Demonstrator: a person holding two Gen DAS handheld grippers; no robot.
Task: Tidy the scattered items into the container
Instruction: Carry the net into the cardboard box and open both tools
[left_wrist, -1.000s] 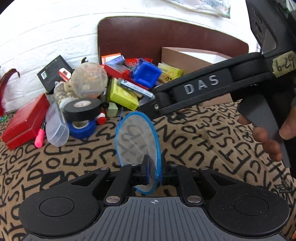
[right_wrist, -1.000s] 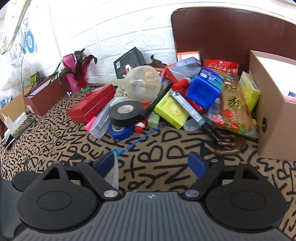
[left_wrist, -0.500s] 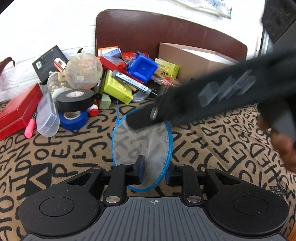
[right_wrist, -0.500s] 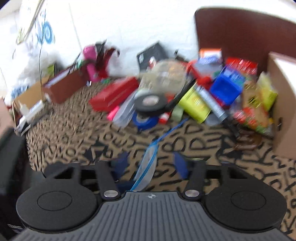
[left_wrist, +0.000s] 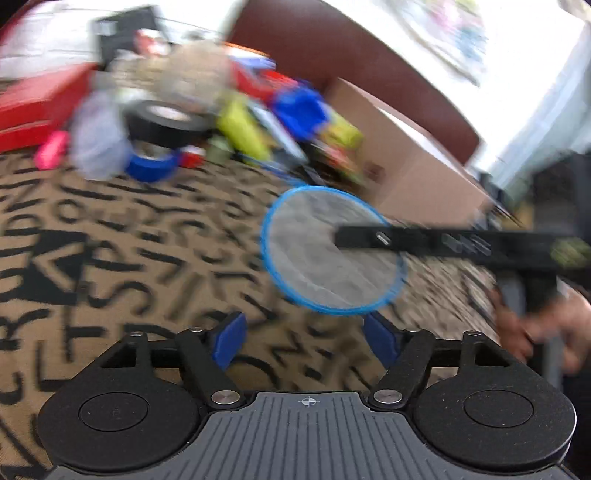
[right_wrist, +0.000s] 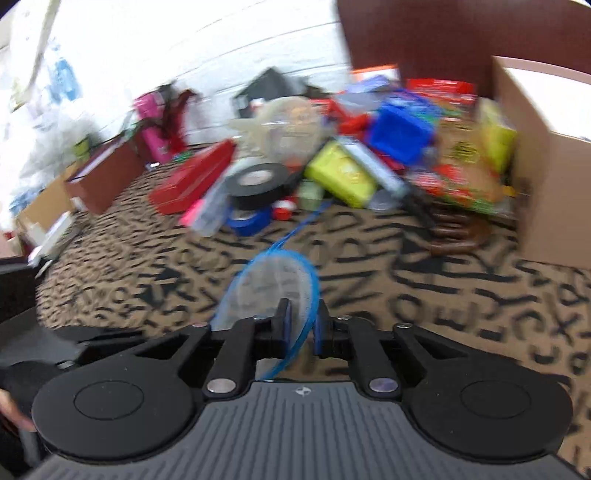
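Two tongs are working one object at the bottom of the frames. Low centre in the right wrist view, the right tongs (right_wrist: 301, 325) are clenching the rim of the blue-rimmed mesh net (right_wrist: 275, 286), its thin handle trailing toward the upper centre. In the left wrist view, the left tongs (left_wrist: 304, 338) are standing released and holding nothing, with the same net floating just above them at centre frame, over the letter-patterned desk (left_wrist: 110, 258). Further back, the scattered pile is lying across the upper middle: a black tape roll (right_wrist: 258, 181) stacked over a blue tape roll (right_wrist: 249, 221), a yellow box (right_wrist: 341, 173), a blue tub (right_wrist: 400, 134) and a red case (right_wrist: 192, 179). Farthest, at the upper right, the cardboard box (right_wrist: 543, 166) is standing as the likely container. Judged advice: keeping the pinch on the stiff rim rather than the mesh, carrying the net high enough to clear the box wall, and letting go only once the handle is also inside.
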